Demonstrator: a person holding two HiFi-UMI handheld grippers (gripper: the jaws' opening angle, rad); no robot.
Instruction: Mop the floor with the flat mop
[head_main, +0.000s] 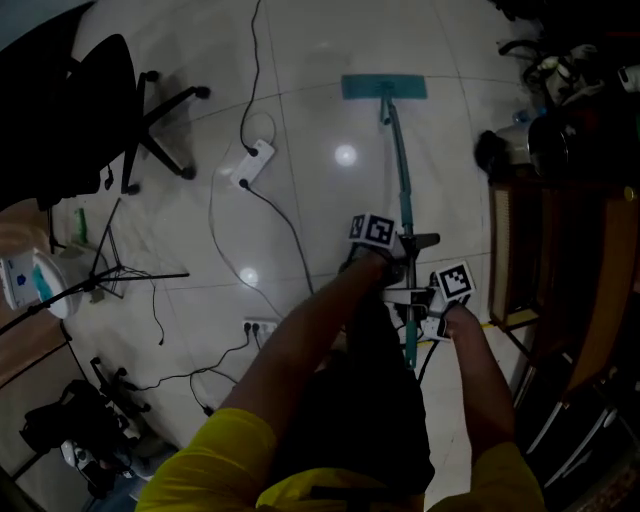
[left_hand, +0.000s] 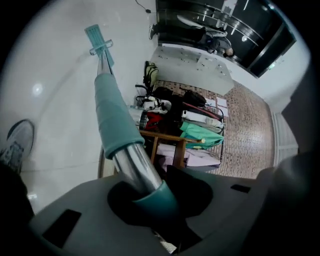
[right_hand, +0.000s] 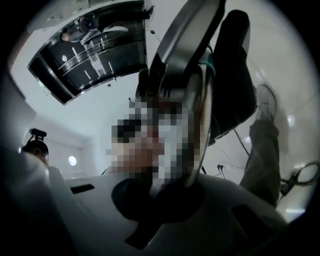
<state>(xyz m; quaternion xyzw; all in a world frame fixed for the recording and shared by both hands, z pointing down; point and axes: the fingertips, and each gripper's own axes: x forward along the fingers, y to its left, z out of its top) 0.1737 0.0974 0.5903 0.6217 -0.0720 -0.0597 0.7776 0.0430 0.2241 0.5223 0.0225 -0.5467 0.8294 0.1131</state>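
While two grippers (head_main: 398, 250) (head_main: 428, 302) clamp it, one flat mop (head_main: 401, 160) touches floor (head_main: 320, 100).

Reaches both arms forward and down out of yellow sleeves (head_main: 215, 445), forearms bare. Clamps the left gripper (head_main: 405, 243) round the mop handle (head_main: 402, 170), jaws closed tight on the shaft, left arm (head_main: 300, 345) angled across the body. Grips the same handle with the right gripper (head_main: 410, 298), nearer the body and just beside the left one, jaws likewise closed on it, right arm (head_main: 482, 375) nearly straight.
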